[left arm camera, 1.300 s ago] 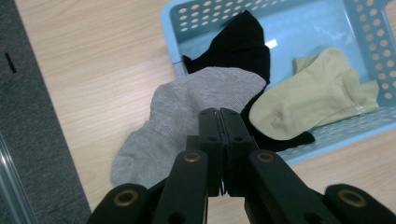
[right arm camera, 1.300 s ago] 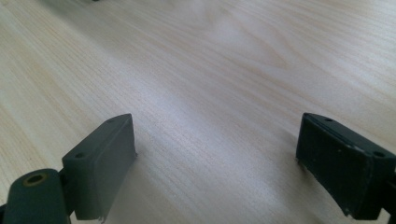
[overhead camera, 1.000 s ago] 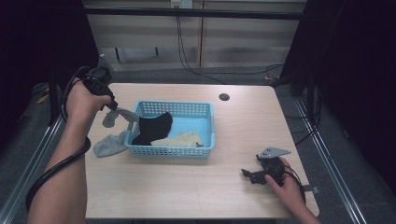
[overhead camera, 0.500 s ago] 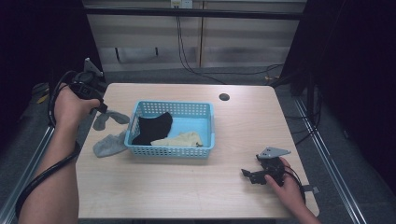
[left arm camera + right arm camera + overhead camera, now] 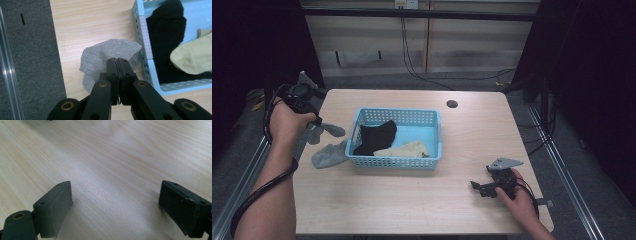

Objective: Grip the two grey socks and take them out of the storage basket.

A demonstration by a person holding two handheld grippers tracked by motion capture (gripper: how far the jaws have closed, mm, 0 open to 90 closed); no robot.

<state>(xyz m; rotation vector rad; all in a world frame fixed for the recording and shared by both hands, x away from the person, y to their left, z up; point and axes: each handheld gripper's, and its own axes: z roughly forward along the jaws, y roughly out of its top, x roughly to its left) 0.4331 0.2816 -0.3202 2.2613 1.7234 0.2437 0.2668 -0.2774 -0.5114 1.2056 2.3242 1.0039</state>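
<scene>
1. Nearest, at the near right of the counter (image 5: pixel 412 200), the right hand-held gripper (image 5: pixel 484 189) is held low by the person's right hand (image 5: pixel 519 200); in the right gripper view its jaws are seen spread wide apart over bare wood, with nothing between them.
2. A little farther and to the left, a grey sock (image 5: pixel 328 155) is seen lying on the counter just beside the near left corner of the blue basket (image 5: pixel 397 162).
3. In the left gripper view this grey sock (image 5: pixel 107 55) is seen beyond and below the jaw tips, next to the basket wall (image 5: pixel 145 42).
4. Inside the basket, a black sock (image 5: pixel 374 137) is draped at the left, with its edge up at the left rim, and a pale yellow sock (image 5: pixel 404 149) lies at the near side, touching the black one.
5. Farther left, the left hand-held gripper (image 5: pixel 316 126) is held above the counter's left edge by the person's left hand (image 5: pixel 287 120); its jaws are pressed fully together in the left gripper view.
6. A second grey sock (image 5: pixel 328 131) is seen hanging at the jaw end of that gripper in the high view; the pinch itself cannot be made out.
</scene>
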